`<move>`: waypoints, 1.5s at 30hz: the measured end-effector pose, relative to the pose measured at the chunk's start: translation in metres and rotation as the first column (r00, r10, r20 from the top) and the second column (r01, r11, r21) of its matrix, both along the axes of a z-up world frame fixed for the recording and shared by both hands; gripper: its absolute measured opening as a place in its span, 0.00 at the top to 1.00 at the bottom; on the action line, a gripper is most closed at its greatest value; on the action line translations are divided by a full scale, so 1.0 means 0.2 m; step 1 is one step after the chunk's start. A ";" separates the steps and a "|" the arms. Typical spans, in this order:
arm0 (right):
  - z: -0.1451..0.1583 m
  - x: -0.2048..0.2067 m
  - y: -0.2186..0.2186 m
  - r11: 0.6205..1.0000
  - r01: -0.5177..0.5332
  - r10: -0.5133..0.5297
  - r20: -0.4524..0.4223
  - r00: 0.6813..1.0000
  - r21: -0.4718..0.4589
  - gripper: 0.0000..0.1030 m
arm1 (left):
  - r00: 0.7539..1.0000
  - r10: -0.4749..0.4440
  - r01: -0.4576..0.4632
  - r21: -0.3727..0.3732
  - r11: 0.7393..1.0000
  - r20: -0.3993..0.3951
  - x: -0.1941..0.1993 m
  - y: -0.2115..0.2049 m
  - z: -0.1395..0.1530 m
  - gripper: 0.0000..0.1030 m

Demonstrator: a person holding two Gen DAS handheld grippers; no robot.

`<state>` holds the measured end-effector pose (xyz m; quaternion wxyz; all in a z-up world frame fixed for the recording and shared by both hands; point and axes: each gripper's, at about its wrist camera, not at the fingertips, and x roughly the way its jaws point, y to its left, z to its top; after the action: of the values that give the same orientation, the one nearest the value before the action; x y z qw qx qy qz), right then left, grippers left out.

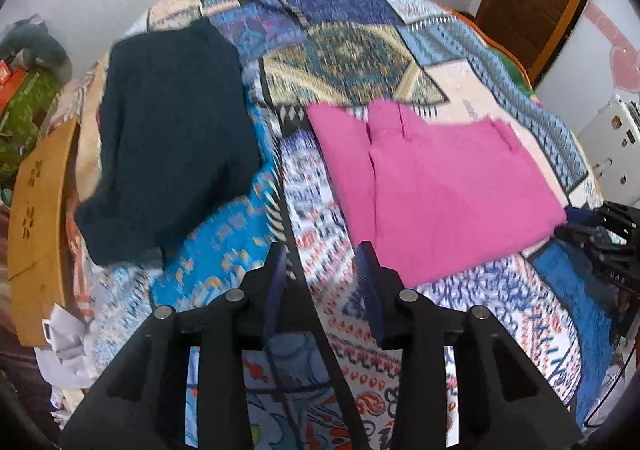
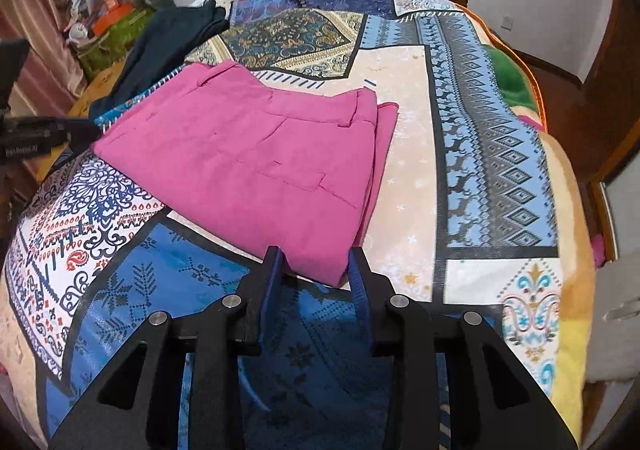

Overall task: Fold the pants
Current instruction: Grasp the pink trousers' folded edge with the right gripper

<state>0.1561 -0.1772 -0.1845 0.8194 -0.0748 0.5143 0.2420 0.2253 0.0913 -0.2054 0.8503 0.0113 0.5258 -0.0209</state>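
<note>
Looking soft, light and floppy, pink pants lying folded mid-bed, both jaws hanging open and empty, near corner looking grabbable.

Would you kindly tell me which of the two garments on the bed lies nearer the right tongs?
The pink pants: their corner sits between the open right tongs, while the dark garment lies far off.

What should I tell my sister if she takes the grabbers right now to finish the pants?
Left gripper: open, empty, above the bedspread, between the two garments.
Right gripper: open, empty, at the near corner of the pink pants.
Pink pants: folded into a flat stack in the middle of the bed.
Dark garment: lying loosely near the bed's left edge, not neatly folded.
Left to do: probably tidy the pink stack, then fold the dark garment.
</note>
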 end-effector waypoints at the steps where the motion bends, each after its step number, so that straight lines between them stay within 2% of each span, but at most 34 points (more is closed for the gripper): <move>1: 0.01 0.01 0.00 1.000 -0.006 0.006 0.010 1.000 -0.011 0.69 | 1.000 0.000 0.000 0.003 1.000 0.009 0.02 0.00 0.02 0.58; 2: 0.03 0.01 0.00 1.000 -0.009 0.009 0.030 1.000 -0.017 0.67 | 1.000 -0.001 0.001 0.004 1.000 0.020 0.04 0.00 0.04 0.56; 4: 0.07 0.03 0.00 1.000 -0.005 0.006 0.063 0.998 -0.023 0.57 | 0.999 -0.006 0.006 0.010 1.000 0.046 0.08 -0.01 0.08 0.49; 6: 0.10 0.06 -0.01 1.000 0.009 -0.007 0.093 0.996 -0.015 0.55 | 0.998 -0.012 0.011 0.013 1.000 0.066 0.13 -0.04 0.11 0.44; 11: 0.13 0.18 0.00 0.998 0.057 -0.061 0.124 0.990 0.037 0.54 | 0.996 -0.043 0.042 0.016 0.999 0.073 0.28 -0.12 0.11 0.44; 12: 0.13 0.20 0.01 0.997 0.063 -0.068 0.125 0.990 0.044 0.54 | 0.996 -0.054 0.053 0.011 0.999 0.066 0.31 -0.14 0.10 0.45; 18: 0.05 0.38 0.06 0.993 0.097 -0.103 0.084 0.991 0.072 0.54 | 0.995 -0.102 0.102 -0.024 0.995 -0.009 0.49 -0.26 -0.02 0.65; 22: -0.03 0.47 0.10 0.994 0.083 -0.085 0.031 0.996 0.070 0.66 | 0.993 -0.111 0.112 0.005 0.994 -0.047 0.57 -0.31 -0.12 0.67; 28: -0.12 0.51 0.16 1.000 0.021 -0.021 0.011 1.000 -0.003 0.72 | 0.990 -0.109 0.114 0.052 0.992 -0.091 0.62 -0.31 -0.22 0.74; 32: -0.12 0.51 0.15 1.000 0.004 -0.004 0.025 1.000 -0.027 0.82 | 0.990 -0.080 0.082 0.018 0.996 -0.117 0.63 -0.26 -0.27 0.73; 39: -0.13 0.50 0.14 0.999 0.013 -0.012 0.045 0.999 -0.038 0.84 | 0.994 -0.056 0.066 0.102 0.993 -0.095 0.60 -0.26 -0.26 0.73; 42: -0.12 0.51 0.14 0.999 0.014 -0.013 0.034 0.999 -0.032 0.83 | 0.993 -0.061 0.069 0.080 0.994 -0.098 0.58 -0.22 -0.22 0.74; 45: -0.09 0.50 0.12 0.999 0.032 -0.032 0.026 0.999 -0.021 0.77 | 0.996 -0.047 0.050 0.037 0.998 -0.073 0.54 -0.17 -0.15 0.71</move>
<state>0.2553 -0.1536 -0.2028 0.8289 -0.0785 0.5073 0.2223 0.3324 0.0575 -0.2345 0.8297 0.0399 0.5558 -0.0315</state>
